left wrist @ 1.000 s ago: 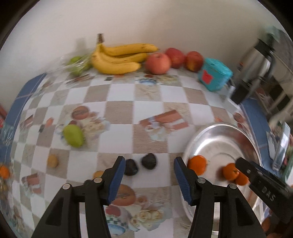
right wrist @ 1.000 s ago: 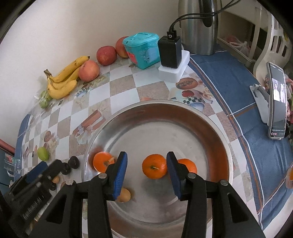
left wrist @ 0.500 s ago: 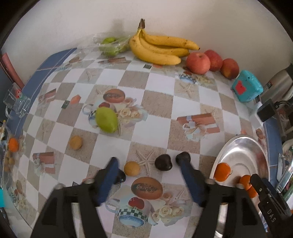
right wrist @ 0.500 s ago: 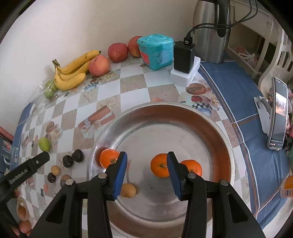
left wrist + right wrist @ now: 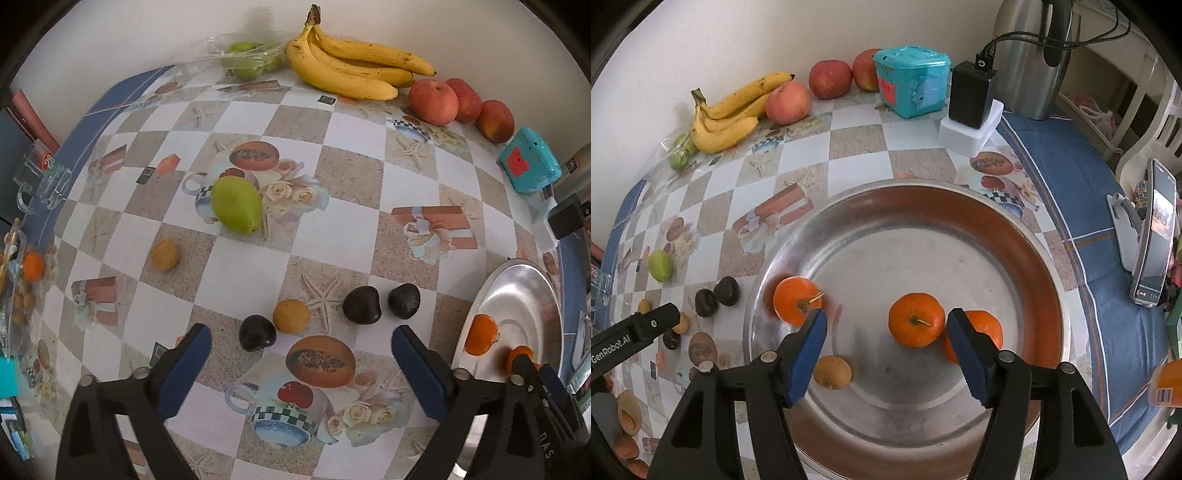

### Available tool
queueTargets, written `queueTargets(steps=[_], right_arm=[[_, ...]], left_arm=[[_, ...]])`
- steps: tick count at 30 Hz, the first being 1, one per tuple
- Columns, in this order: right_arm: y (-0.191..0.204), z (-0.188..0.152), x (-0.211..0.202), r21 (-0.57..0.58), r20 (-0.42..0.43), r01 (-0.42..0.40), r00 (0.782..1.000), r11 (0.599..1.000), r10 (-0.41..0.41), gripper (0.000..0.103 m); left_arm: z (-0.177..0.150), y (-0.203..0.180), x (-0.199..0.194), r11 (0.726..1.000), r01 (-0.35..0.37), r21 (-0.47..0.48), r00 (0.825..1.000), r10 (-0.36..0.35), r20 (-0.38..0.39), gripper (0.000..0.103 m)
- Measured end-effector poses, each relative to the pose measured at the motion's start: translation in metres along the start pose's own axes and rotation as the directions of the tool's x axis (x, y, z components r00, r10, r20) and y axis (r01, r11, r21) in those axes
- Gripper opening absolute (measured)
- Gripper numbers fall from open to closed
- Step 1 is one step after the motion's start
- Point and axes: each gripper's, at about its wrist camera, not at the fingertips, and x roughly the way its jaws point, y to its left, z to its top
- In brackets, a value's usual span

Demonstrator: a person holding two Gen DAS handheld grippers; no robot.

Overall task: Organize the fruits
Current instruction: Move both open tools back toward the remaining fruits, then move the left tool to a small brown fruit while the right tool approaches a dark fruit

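My left gripper (image 5: 301,345) is open and empty, hovering over the checked tablecloth. Just beyond its fingers lie three dark plums (image 5: 361,305) and a small tan fruit (image 5: 290,316). A green mango (image 5: 236,209) and another tan fruit (image 5: 165,254) lie farther left. My right gripper (image 5: 886,334) is open and empty above the steel bowl (image 5: 1015,236), which holds three oranges (image 5: 916,319) and one tan fruit (image 5: 832,372). The bowl's edge also shows in the left wrist view (image 5: 480,295).
Bananas (image 5: 351,70), three apples (image 5: 432,101) and bagged green fruit (image 5: 243,59) line the back wall. A teal box (image 5: 912,86), black charger (image 5: 971,94), steel kettle (image 5: 1034,59) and a phone on a stand (image 5: 1154,232) stand to the right. A glass mug (image 5: 40,177) sits at the left edge.
My left gripper has swung left and pulled back from the bowl, and its fingers have spread wider. My right gripper has stayed open over the bowl, drifting only slightly.
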Motion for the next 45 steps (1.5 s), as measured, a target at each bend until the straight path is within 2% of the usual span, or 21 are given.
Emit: queueTargets(steps=[1,2,4,14,19,25,32,36,42,45], right_arm=[[0.0,0.0,0.0,0.0,0.001,0.0,1.0,1.0,0.0,0.071],[-0.001,-0.001,0.001,0.0,0.003,0.001,1.0,1.0,-0.001,0.081],[-0.001,-0.001,0.002,0.0,0.01,0.004,1.0,1.0,-0.004,0.092],[-0.002,-0.002,0.001,0.011,0.027,0.008,1.0,1.0,-0.009,0.092],[-0.006,-0.002,0.001,0.037,0.026,0.008,1.0,0.999,-0.009,0.092],[-0.009,-0.003,0.001,0.066,0.023,0.001,1.0,0.998,-0.003,0.092],[0.002,-0.003,0.001,0.032,0.017,-0.018,1.0,0.999,0.017,0.092],[0.011,-0.003,0.003,0.018,0.002,-0.049,0.999,0.999,0.049,0.092],[0.03,-0.004,0.003,0.007,-0.009,-0.091,0.996,0.996,0.091,0.092],[0.042,-0.004,0.0,-0.019,-0.006,-0.107,0.994,0.994,0.107,0.092]], left_arm=[[0.0,0.0,0.0,1.0,-0.009,0.0,1.0,0.009,0.002,0.103],[-0.001,0.001,0.0,1.0,-0.019,0.001,1.0,0.019,0.002,0.103],[-0.001,0.002,0.002,1.0,-0.03,0.004,1.0,0.03,0.0,0.103],[-0.002,0.002,0.004,1.0,-0.013,0.007,1.0,0.013,-0.009,0.103],[0.001,-0.003,-0.01,0.997,-0.034,0.068,0.998,0.031,0.053,0.103],[0.007,-0.004,-0.025,0.991,-0.029,0.129,0.995,0.015,0.103,0.103],[0.022,0.022,-0.031,0.987,-0.057,0.151,0.99,0.037,0.134,0.103],[0.033,0.054,-0.03,0.989,-0.101,0.104,0.986,0.086,0.143,0.103],[0.045,0.11,-0.025,0.989,-0.147,-0.025,0.981,0.149,0.123,0.103],[0.047,0.13,-0.025,0.987,-0.141,-0.073,0.983,0.149,0.112,0.103]])
